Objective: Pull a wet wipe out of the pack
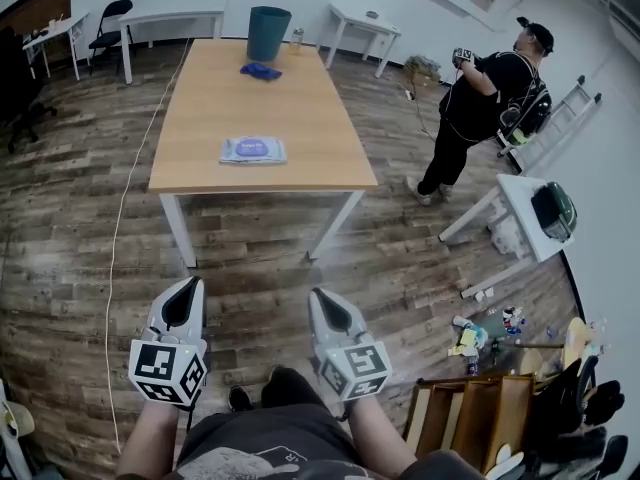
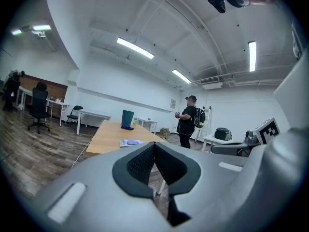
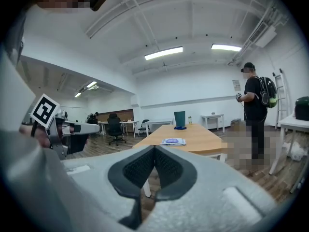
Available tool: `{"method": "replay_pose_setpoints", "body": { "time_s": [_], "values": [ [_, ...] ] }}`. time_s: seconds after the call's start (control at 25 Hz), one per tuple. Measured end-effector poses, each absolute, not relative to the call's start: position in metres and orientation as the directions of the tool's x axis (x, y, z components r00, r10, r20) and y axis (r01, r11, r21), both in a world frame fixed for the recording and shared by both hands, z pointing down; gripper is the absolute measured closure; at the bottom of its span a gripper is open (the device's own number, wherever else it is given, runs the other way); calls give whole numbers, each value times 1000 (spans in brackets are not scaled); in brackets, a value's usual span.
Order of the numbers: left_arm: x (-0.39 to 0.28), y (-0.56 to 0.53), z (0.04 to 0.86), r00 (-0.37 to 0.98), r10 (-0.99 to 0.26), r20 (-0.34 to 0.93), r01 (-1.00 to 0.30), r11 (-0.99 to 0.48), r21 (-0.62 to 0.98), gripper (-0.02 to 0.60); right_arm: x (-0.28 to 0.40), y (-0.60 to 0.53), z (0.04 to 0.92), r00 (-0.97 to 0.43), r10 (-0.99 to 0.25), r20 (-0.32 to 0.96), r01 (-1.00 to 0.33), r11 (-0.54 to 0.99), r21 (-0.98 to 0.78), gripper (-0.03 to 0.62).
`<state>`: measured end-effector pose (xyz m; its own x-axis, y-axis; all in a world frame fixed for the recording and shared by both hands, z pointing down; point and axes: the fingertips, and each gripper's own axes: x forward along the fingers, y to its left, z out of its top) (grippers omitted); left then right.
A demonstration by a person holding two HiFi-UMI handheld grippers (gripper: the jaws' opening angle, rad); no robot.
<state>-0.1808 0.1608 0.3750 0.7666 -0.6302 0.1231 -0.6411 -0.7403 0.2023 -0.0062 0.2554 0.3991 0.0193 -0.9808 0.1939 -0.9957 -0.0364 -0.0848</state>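
Note:
The wet wipe pack (image 1: pixel 253 150) lies flat on the wooden table (image 1: pixel 300 108), near its front edge; it is pale with a purple lid. It also shows far off in the left gripper view as the pack (image 2: pixel 130 142) and in the right gripper view as the pack (image 3: pixel 173 141). My left gripper (image 1: pixel 183 290) and right gripper (image 1: pixel 322 300) are held close to my body over the floor, well short of the table. Both point toward the table with jaws shut and nothing between them.
A teal bin (image 1: pixel 268 32) and a blue cloth (image 1: pixel 260 70) sit at the table's far end. A person in black (image 1: pixel 480 108) stands to the right of the table. White tables (image 1: pixel 520 218) and clutter (image 1: pixel 480 333) lie at the right, a cable (image 1: pixel 125 218) runs along the floor.

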Motion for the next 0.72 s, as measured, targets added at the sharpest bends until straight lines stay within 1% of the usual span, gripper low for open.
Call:
{"method": "replay_pose_setpoints", "body": {
  "time_s": [0.16,0.28,0.52,0.72],
  "values": [
    [-172,150,383,778,-613,137,-628,-749,213,563,4,246,403,46,-978,202,-993,-66,-94,603],
    [-164,136,385,778,-613,133,-627,-748,219,563,13,228,407,40,-978,202,-993,-62,-103,603],
    [-146,100,384,773,-621,129,-633,-748,200,563,34,167,409,-15,-982,188,-992,-9,-127,603],
    [-129,54,384,742,-656,139,-670,-717,191,563,51,105,408,-85,-979,186,-991,63,-120,603]
  ]
}}
